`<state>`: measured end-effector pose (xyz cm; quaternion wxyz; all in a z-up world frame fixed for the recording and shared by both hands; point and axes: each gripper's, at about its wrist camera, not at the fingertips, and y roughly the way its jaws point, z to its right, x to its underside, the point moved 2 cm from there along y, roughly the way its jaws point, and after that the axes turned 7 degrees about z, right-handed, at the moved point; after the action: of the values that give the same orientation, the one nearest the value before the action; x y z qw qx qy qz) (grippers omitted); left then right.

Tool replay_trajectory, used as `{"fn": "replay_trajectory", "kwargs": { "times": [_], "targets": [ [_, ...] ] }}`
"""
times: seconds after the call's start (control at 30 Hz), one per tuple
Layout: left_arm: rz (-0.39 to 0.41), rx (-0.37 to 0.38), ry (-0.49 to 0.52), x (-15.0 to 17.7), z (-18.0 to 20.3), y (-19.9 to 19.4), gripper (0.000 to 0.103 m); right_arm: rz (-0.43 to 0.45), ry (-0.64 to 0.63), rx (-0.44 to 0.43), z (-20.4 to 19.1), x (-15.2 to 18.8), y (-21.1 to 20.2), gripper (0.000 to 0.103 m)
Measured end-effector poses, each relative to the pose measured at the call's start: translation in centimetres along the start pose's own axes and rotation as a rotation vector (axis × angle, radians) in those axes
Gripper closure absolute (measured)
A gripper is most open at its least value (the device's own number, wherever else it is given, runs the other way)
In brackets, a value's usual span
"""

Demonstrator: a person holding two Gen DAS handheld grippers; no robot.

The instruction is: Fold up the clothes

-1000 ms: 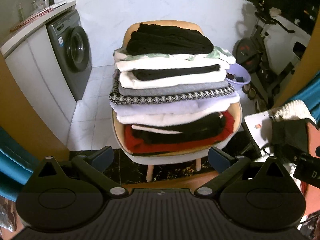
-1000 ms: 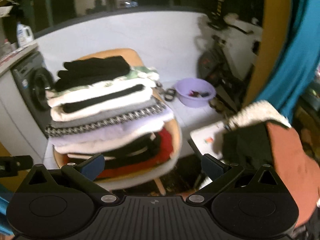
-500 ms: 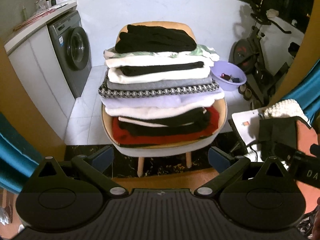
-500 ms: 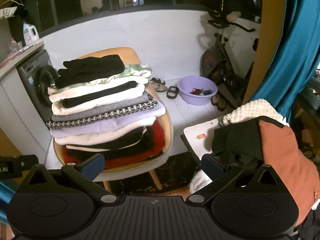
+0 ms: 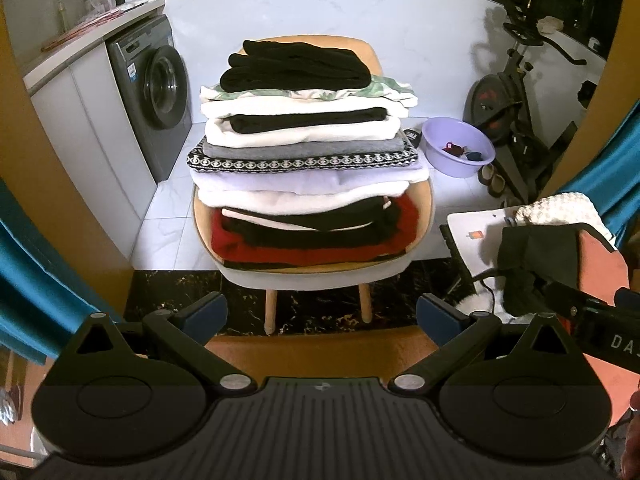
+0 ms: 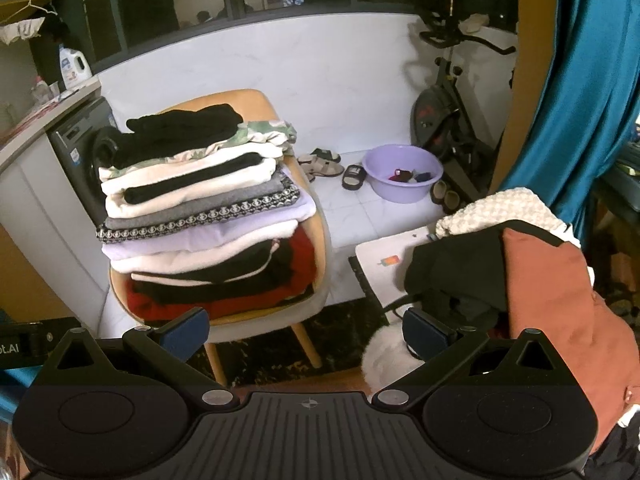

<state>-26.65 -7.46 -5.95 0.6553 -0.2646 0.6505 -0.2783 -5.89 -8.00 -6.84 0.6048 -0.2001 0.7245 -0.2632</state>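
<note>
Both views farther back from 1 chair (image 5: 416, 268) w/ 1 folded stack (image 5: 308, 168); 2 tongs — left (image 5: 322, 312), right (image 6: 306, 328) — released, empty.

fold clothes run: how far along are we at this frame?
Done: a tall stack of folded clothes sits on the tan chair, black garment on top. In hand: nothing; left gripper and right gripper are both open and empty, away from any fabric. Left: an unfolded heap at the right, with a rust-coloured garment, dark garment and cream knit.
</note>
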Motion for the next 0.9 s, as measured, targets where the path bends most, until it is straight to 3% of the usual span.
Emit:
{"fn": "replay_trajectory", "kwargs": {
  "times": [0.9],
  "targets": [
    [-0.013,0.012,0.084,1.5,5.2,-0.7,0.000,-0.019,0.090,0.029,6.3,0.9,-0.4,0.001]
  ]
}}
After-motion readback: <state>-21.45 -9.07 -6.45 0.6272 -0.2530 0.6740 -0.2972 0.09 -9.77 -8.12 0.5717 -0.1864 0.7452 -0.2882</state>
